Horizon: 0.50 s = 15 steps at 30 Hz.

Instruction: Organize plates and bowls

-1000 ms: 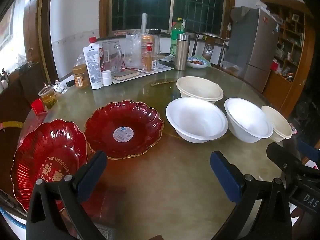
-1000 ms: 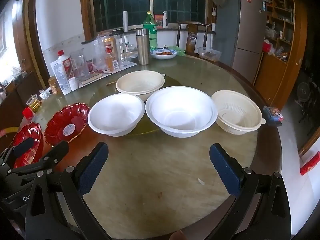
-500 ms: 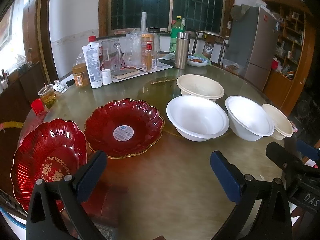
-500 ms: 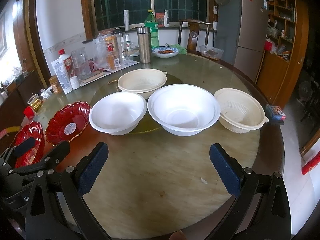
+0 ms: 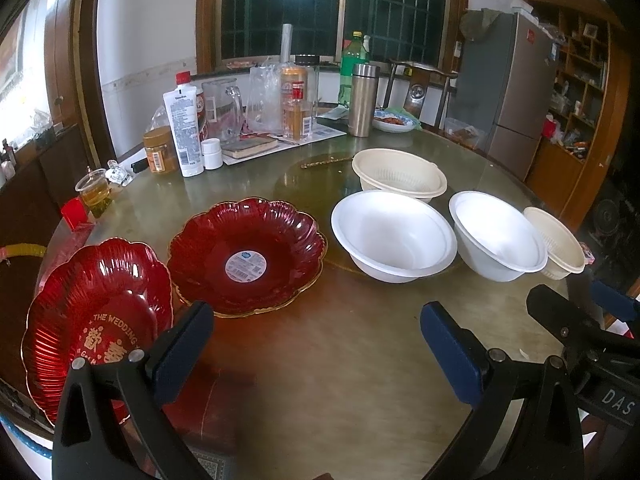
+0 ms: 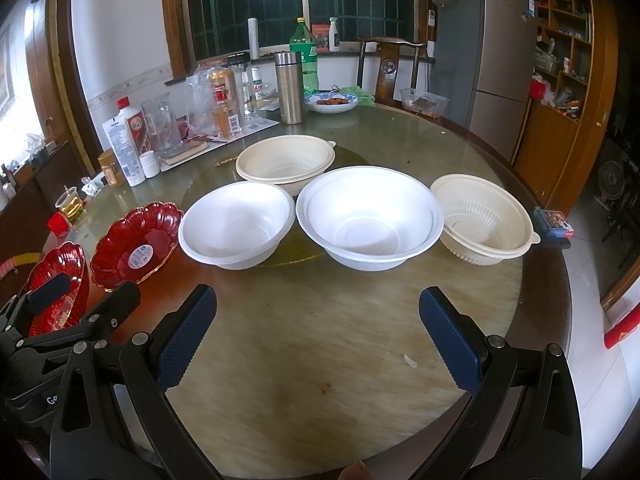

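Status: no sorting step is complete, judging by the layout. All six items sit separately on the round table; none is stacked.

Items, largest first:
- Larger white bowl, centre, just beside the smaller white bowl.
- Two cream ribbed bowls: one at the right, one behind the white pair.
- Two red scalloped plates: stickered plate, and the "THE WEDDING" plate at the near left edge, rims overlapping or touching.

Tools: left gripper and right gripper both have jaws spread wide, holding nothing, above bare tabletop short of the dishes.

Remaining: nest like with like, all three pairs.
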Motion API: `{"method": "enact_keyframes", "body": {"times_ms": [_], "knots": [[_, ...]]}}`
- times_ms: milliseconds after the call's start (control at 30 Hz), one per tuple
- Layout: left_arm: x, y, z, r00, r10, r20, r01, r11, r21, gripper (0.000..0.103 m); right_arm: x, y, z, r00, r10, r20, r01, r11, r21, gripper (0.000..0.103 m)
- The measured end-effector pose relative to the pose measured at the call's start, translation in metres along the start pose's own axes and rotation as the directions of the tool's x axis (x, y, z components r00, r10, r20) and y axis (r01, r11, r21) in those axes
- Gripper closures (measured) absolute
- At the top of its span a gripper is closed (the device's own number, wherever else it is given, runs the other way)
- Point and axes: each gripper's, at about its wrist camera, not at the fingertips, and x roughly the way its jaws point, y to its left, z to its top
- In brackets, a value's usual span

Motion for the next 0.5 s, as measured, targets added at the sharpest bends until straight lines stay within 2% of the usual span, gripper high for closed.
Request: {"method": "enact_keyframes", "body": {"times_ms": [500], "knots": [[0.0002,-0.0025,0.0000,1.000,0.001,0.000,-0.001,1.000,0.008,0.000,0.0010,-0.0022,0.0022,1.000,-0.010,-0.004,0.010,1.000,0.005,0.000]]}}
